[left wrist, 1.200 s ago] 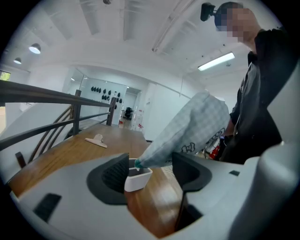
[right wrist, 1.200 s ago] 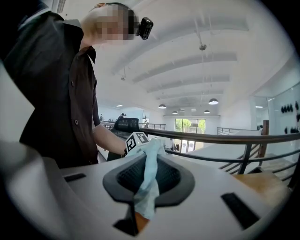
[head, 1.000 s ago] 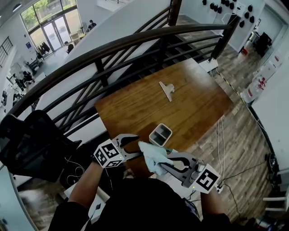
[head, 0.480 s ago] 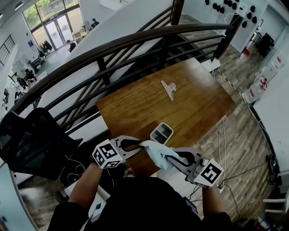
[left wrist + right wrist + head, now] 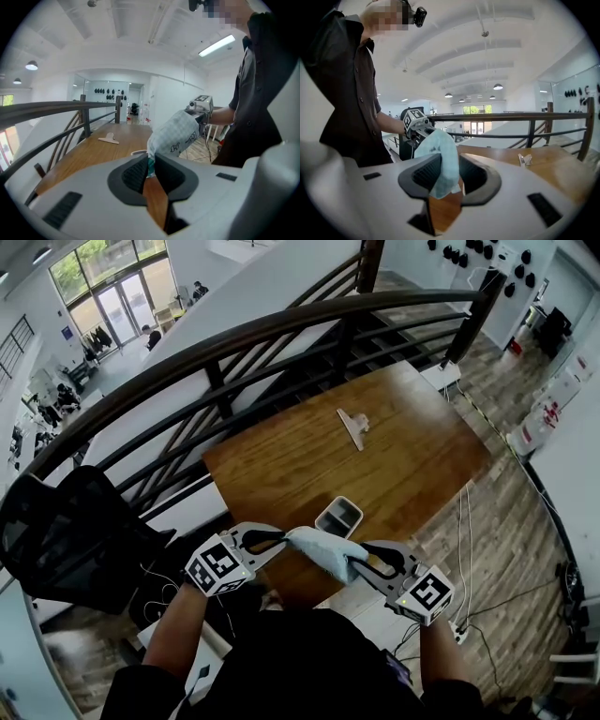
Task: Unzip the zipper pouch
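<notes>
Zipper pouch (image 5: 323, 551) is held in mid-air between the two grippers, just off the table's edge at 6 o'clock. The railing (image 5: 216, 343) is curved round the table (image 5: 412, 456) from 9 to 1 o'clock, and a dark chair (image 5: 66, 540) is seen at 8 o'clock, so open room is found chiefly at 3 o'clock and towards the body. A small grey tray (image 5: 337, 517) is set near the table's 6 o'clock edge, just beyond the pouch, and a clip (image 5: 352, 426) lies well apart at 12 o'clock.

The left gripper (image 5: 279, 540) is being closed, its pads pinched on the teal end of the pouch; whether the zipper pull is caught cannot be told. The right gripper (image 5: 364, 563) is being opened, with the pouch's other end hanging loosely between its pads.

A change of grip is judged to be in hand, and no opened zipper is seen yet. Next, a firm hold on the pouch body and a straight pull along the zipper would be needed, kept clear of the tray.
</notes>
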Demonstrator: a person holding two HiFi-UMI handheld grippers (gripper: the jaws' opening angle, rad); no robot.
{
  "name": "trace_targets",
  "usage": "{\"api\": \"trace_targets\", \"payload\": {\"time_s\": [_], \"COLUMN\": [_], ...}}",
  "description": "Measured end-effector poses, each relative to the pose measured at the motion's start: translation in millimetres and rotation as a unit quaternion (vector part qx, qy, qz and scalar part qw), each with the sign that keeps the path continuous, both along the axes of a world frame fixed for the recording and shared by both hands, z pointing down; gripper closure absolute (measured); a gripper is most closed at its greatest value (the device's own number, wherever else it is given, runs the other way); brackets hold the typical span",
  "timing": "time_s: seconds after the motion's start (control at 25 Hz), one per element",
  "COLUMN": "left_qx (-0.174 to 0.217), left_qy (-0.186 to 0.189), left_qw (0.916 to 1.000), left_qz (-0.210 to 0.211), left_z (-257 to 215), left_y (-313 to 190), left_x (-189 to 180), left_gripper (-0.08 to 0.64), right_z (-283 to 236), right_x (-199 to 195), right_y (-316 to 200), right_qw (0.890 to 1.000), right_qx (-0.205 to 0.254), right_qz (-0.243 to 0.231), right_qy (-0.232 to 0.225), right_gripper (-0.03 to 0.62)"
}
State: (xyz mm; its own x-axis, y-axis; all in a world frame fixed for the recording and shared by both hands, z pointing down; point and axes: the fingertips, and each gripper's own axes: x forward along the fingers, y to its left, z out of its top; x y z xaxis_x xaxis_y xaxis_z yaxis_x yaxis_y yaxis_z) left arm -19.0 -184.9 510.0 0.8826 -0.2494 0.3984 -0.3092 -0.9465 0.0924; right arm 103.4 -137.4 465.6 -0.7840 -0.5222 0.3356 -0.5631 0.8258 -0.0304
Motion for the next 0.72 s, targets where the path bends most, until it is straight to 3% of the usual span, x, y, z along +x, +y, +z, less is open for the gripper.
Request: {"api": "trace_targets", "payload": {"time_s": [0.2,0.32,0.48,0.56,0.72], "left_qx": [0.027,0.025,0.011,0.001,-0.025], "left_qy": [-0.072,-0.094,-0.090,-0.090,-0.081], "left_qw": [0.9970,0.9952,0.9957,0.9958,0.9964], "left_qz": [0.002,0.008,0.016,0.019,0.002], "left_z": [14,22,25,31,49], "left_y": [2,5,8,11,12], "left_x": [-6,-3,5,12,25], "left_gripper": [0.512,0.512,0.514,0.515,0.515], "right_z": [5,9,35,57,104], "right_x": [10,-5,-43,-61,-91], "right_y": [-1,-1,-5,-5,-8], "right_qw": [1.000,0.999,0.992,0.987,0.974], "right_qx": [-0.009,-0.006,-0.016,-0.044,-0.082], "right_qz": [0.017,-0.006,-0.063,-0.091,-0.108], "right_qy": [0.008,0.044,0.107,0.128,0.183], "right_gripper": [0.449,0.439,0.397,0.388,0.375]}}
